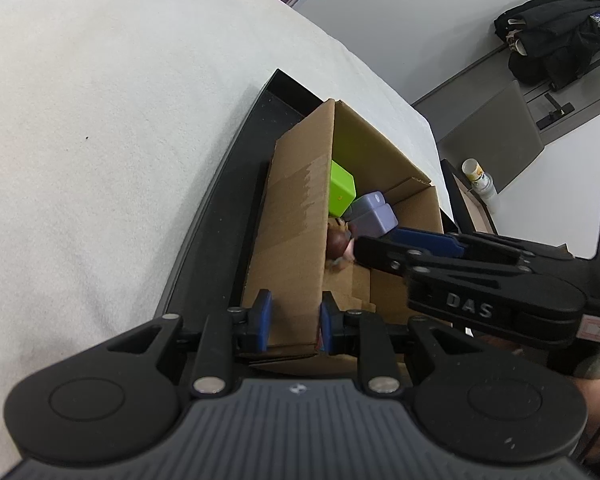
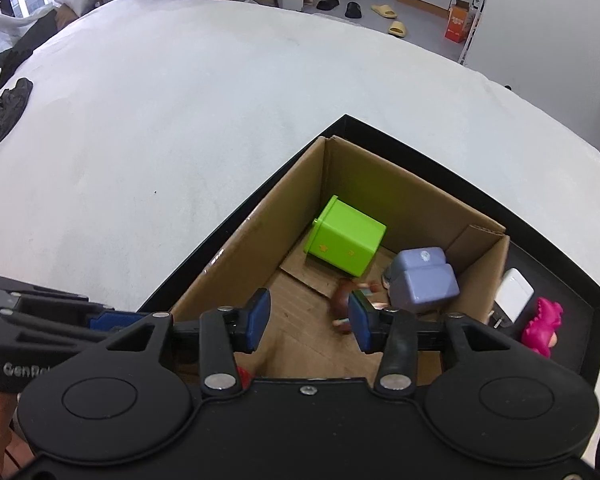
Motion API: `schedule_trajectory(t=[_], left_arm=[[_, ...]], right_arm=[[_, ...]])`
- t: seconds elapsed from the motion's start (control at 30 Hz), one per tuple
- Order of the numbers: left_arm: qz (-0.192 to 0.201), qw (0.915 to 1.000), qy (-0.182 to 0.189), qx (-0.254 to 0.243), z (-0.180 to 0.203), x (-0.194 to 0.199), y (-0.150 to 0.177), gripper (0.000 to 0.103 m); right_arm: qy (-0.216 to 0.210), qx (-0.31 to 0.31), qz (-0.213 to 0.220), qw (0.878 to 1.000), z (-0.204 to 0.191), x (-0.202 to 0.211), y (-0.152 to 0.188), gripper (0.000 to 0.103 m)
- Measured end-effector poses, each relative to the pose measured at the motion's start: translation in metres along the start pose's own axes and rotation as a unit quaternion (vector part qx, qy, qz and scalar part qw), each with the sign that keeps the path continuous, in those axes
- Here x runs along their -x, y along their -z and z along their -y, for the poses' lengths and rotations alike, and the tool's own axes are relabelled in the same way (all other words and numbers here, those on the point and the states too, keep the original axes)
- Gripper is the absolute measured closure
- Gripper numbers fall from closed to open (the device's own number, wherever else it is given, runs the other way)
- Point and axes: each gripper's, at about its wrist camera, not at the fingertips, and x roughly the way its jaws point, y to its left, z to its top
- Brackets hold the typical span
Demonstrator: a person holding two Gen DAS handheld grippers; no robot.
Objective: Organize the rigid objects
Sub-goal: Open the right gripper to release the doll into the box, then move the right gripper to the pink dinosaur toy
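Note:
A cardboard box (image 2: 416,196) stands in a black tray (image 2: 560,284) on a white bed. Inside lie a lime-green cube bin (image 2: 344,240), a lavender block toy (image 2: 420,280) and a small brown figure (image 2: 346,300), blurred. My right gripper (image 2: 308,320) is open above the box floor, next to the figure. My left gripper (image 1: 294,320) straddles the box's left wall (image 1: 296,220), one pad on each side; the pads seem to touch it. In the left wrist view the right gripper (image 1: 380,250) reaches in from the right over the figure (image 1: 338,246), near the green bin (image 1: 342,192) and lavender toy (image 1: 374,216).
In the tray beside the box lie a white charger (image 2: 514,294) and a pink dinosaur toy (image 2: 542,326). A dark cloth (image 2: 4,112) lies at the bed's far left. Beyond the bed are slippers, an orange carton (image 2: 458,20), a bottle (image 1: 476,176) and a black bag.

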Motion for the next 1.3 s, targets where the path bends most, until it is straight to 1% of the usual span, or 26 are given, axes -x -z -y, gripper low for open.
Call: schedule_trajectory(t=[0.17, 0.43, 0.63, 0.73, 0.87, 1.3], left_arm=[[0.001, 1.0, 0.0, 0.0, -0.001, 0.0, 0.0, 0.08], [0.002, 1.0, -0.001, -0.003, -0.001, -0.001, 0.0, 0.08], [0.002, 1.0, -0.001, -0.002, -0.001, -0.001, 0.0, 0.08], [0.002, 1.0, -0.001, -0.003, -0.001, -0.001, 0.0, 0.08], [0.002, 1.0, 0.0, -0.002, -0.002, -0.001, 0.0, 0.08], [0.003, 1.0, -0.001, -0.003, -0.002, 0.0, 0.0, 0.08]], right_arm=[[0.006, -0.006, 0.01, 1.0, 0.009, 0.016, 0.005, 0.052], [0.024, -0.024, 0.023, 0.999, 0.032, 0.043, 0.015, 0.05], [0.037, -0.046, 0.04, 0.998, 0.048, 0.057, 0.022, 0.046], [0.043, -0.057, 0.045, 0.996, 0.056, 0.061, 0.025, 0.044], [0.055, -0.072, 0.049, 0.995, 0.067, 0.064, 0.031, 0.039], [0.085, -0.111, 0.053, 0.989, 0.101, 0.064, 0.051, 0.037]])
